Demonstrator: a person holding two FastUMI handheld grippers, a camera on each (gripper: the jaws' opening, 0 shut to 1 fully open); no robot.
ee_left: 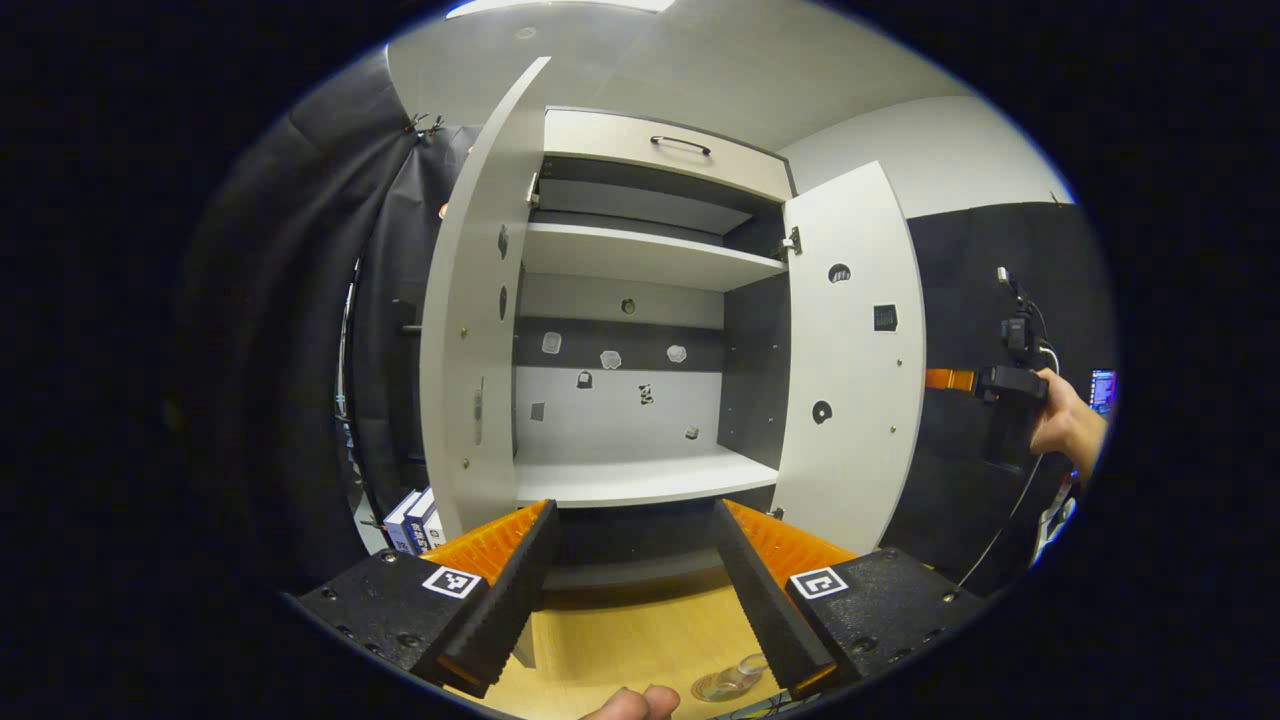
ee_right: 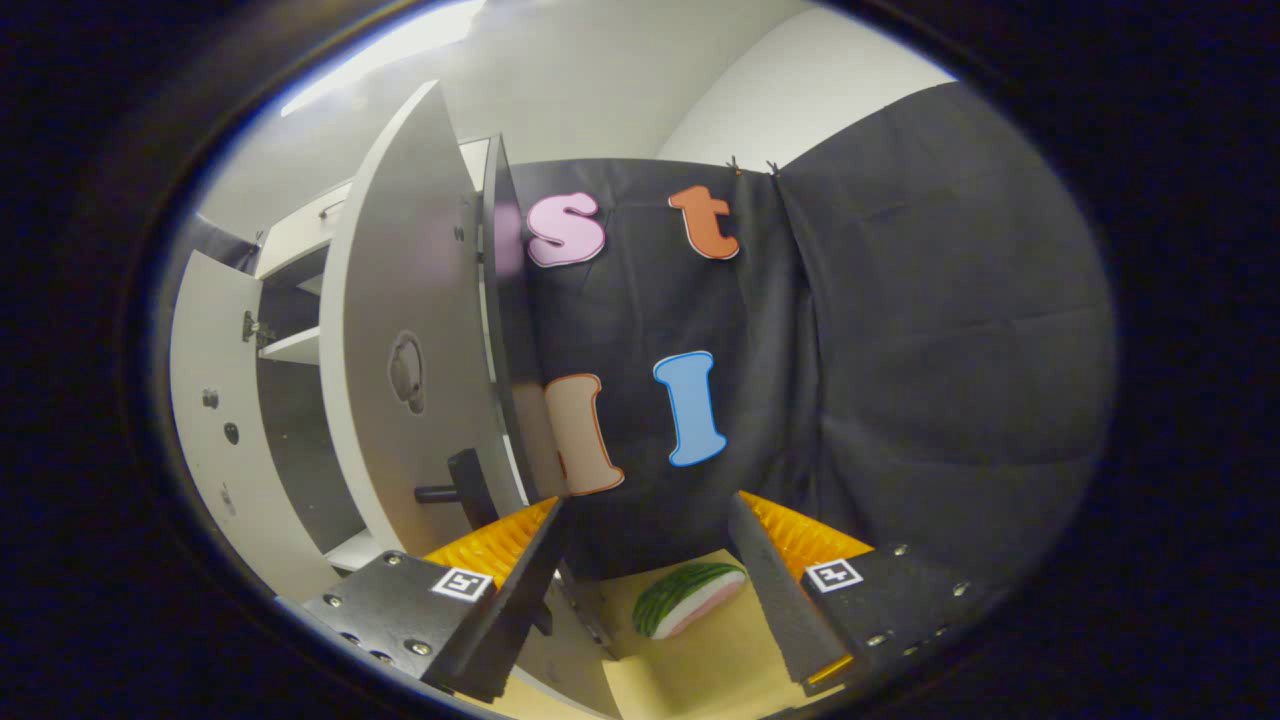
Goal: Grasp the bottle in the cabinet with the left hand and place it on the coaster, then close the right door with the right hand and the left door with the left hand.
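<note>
1. Pale grey cabinet [ee_left: 640,330] stands open in the left gripper view, both doors swung wide.
2. Clear glass-like bottle [ee_left: 735,680] lies low on the wooden tabletop [ee_left: 620,640], beside the left gripper [ee_left: 640,590], whose fingers are spread wide and hold nothing.
3. Farther right, a hand [ee_left: 1065,425] holds the other gripper.
4. Right gripper view adds a watermelon slice [ee_right: 690,597] between the right gripper [ee_right: 650,600] fingers, wide apart and empty, near the right door [ee_right: 400,370].
</note>
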